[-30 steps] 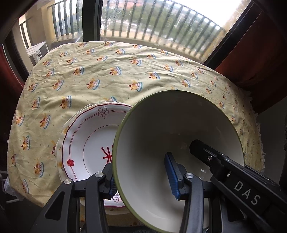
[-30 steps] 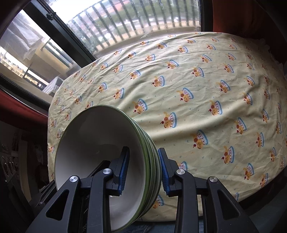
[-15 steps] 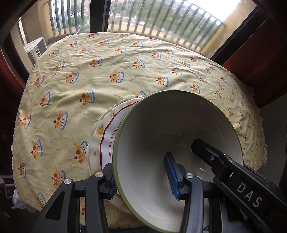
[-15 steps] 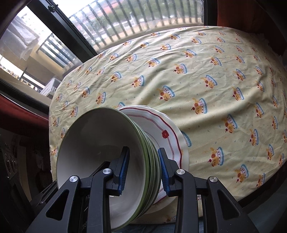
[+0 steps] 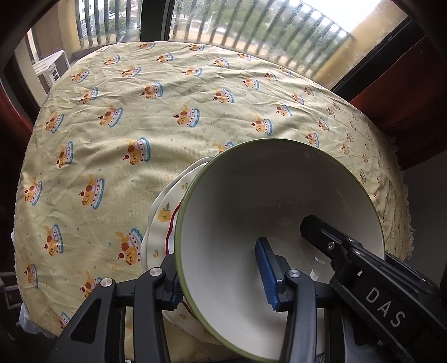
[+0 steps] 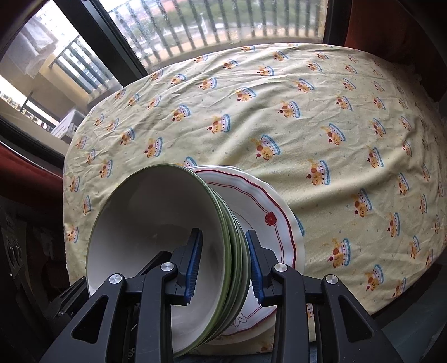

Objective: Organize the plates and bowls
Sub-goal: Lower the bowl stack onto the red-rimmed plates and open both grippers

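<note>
A stack of several white bowls with green rims [image 5: 268,206] hangs tilted just over a pile of scalloped plates [image 5: 164,215] near the table's front edge. My left gripper [image 5: 220,279] is shut on the stack's rim, one blue pad inside the top bowl and one outside. A black finger of the right gripper [image 5: 324,234] reaches into the bowl from the right. In the right wrist view my right gripper [image 6: 223,265] is shut on the bowl stack [image 6: 156,223], with one pad inside and one outside. The red-lined top plate [image 6: 268,212] lies behind the stack. Whether bowls and plates touch, I cannot tell.
A yellow tablecloth with a cake pattern [image 5: 167,117] covers the round table. A window with balcony railings [image 5: 251,28] stands behind it, and dark red curtains [image 6: 391,25] hang at the sides. The cloth's frilled edge [image 5: 408,223] drops off at the right.
Both grippers have carried the bowl stack across and slightly down over the plates. The left wrist view now shows only the plates' left edge. The plates have come into the right wrist view.
</note>
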Demonstrator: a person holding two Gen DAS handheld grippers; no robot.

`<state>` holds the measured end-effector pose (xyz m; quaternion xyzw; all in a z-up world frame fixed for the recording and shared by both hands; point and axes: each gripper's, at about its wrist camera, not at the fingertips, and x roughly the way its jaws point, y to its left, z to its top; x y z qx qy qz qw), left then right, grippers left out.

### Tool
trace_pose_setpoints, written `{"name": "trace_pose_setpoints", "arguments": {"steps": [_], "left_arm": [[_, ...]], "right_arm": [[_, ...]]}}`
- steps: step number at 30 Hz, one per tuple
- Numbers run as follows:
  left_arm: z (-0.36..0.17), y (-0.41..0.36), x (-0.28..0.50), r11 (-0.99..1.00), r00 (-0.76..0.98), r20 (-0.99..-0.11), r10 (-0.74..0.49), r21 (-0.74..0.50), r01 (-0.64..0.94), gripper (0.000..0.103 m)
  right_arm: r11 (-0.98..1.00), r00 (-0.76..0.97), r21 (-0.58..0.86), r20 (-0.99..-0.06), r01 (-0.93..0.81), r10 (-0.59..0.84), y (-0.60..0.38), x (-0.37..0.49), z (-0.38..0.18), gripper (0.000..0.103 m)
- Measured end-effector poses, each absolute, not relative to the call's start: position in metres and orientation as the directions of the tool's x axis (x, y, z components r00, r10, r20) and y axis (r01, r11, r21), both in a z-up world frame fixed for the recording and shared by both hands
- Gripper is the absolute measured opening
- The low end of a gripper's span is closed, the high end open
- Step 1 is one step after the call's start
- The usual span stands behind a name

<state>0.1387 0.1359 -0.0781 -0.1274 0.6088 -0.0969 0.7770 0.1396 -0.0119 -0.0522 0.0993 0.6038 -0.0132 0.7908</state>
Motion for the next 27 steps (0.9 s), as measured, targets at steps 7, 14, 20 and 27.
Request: {"name": "trace_pose_setpoints", "arguments": {"steps": [7, 14, 20, 27], "left_arm": [[-0.076, 0.128, 0.135, 0.963, 0.253, -0.929, -0.271, -0.263, 0.065, 0.043], [-0.077, 0.125, 0.122, 0.962, 0.262, -0.927, -0.268, -0.244, 0.124, 0.044], [-0.078, 0.128, 0.118, 0.965, 0.283, -0.923, -0.261, -0.243, 0.1, 0.047], [-0.082, 0.137, 0.117, 0.973, 0.305, -0.925, -0.229, -0.227, 0.042, 0.067]], "right_arm": [[0.98, 0.265, 0.123, -0.961, 0.158, 0.078, -0.013, 0.134, -0.055, 0.035], [0.952, 0.255, 0.181, -0.96, 0.247, 0.116, -0.024, 0.114, -0.064, 0.037], [0.965, 0.268, 0.137, -0.96, 0.222, 0.075, -0.016, 0.113, -0.063, 0.038], [0.984, 0.296, 0.079, -0.955, 0.162, 0.028, -0.015, 0.117, -0.064, 0.059]]}}
